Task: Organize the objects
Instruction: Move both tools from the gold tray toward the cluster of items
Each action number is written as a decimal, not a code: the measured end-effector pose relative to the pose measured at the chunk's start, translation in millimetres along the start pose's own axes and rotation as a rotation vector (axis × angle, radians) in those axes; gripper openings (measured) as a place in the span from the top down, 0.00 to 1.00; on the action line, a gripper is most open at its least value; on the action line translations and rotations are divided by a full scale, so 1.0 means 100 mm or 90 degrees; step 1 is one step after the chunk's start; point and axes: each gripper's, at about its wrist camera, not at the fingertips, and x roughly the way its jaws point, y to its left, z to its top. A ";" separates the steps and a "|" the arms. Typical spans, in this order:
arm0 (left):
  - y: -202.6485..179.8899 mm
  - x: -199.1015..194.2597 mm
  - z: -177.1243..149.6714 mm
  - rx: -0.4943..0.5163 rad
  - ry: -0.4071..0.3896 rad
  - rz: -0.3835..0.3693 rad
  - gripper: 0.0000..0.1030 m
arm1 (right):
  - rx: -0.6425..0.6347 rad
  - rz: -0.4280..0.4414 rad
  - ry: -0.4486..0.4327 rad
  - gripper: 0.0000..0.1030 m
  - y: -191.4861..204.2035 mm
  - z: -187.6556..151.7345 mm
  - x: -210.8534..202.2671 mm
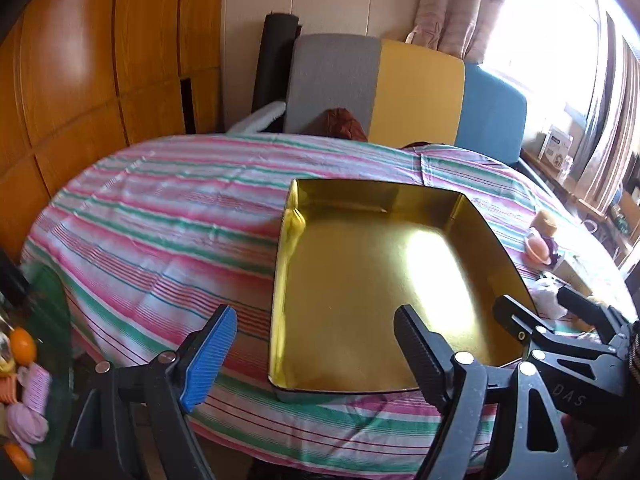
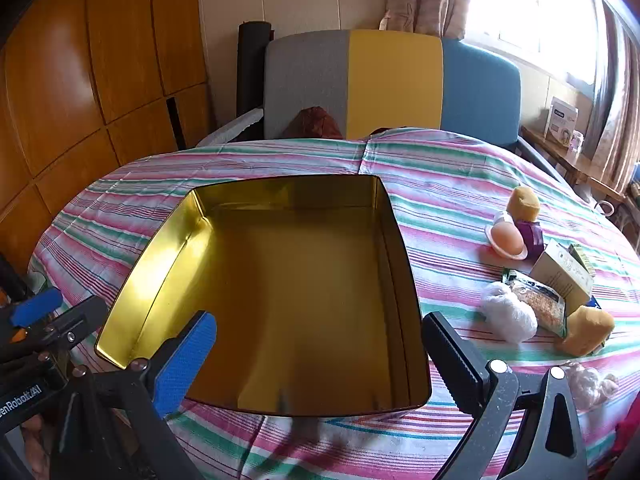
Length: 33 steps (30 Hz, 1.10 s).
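A gold metal tin (image 2: 288, 296) lies open and empty on the striped tablecloth; it also shows in the left wrist view (image 1: 384, 292). To its right lie loose items: a yellow sponge piece (image 2: 522, 198), a peach jelly cup (image 2: 507, 240), a purple item (image 2: 532, 236), a small carton (image 2: 564, 276), a snack packet (image 2: 538, 304), a white wad (image 2: 508, 316), another sponge piece (image 2: 588, 330) and a pinkish wad (image 2: 588, 384). My left gripper (image 1: 316, 354) is open and empty over the tin's near left corner. My right gripper (image 2: 320, 360) is open and empty over the tin's near edge.
The round table (image 2: 452, 168) has a grey, yellow and blue sofa (image 2: 392, 84) behind it. Wooden cabinets (image 2: 80, 80) stand at left. A side surface at far left holds oranges (image 1: 22, 344) and pink packets (image 1: 36, 388). A shelf with boxes (image 2: 562, 118) is at right.
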 end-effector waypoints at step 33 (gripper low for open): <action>-0.12 -0.24 0.02 0.045 -0.040 0.058 0.20 | -0.026 -0.027 -0.027 0.00 -0.03 0.00 -0.18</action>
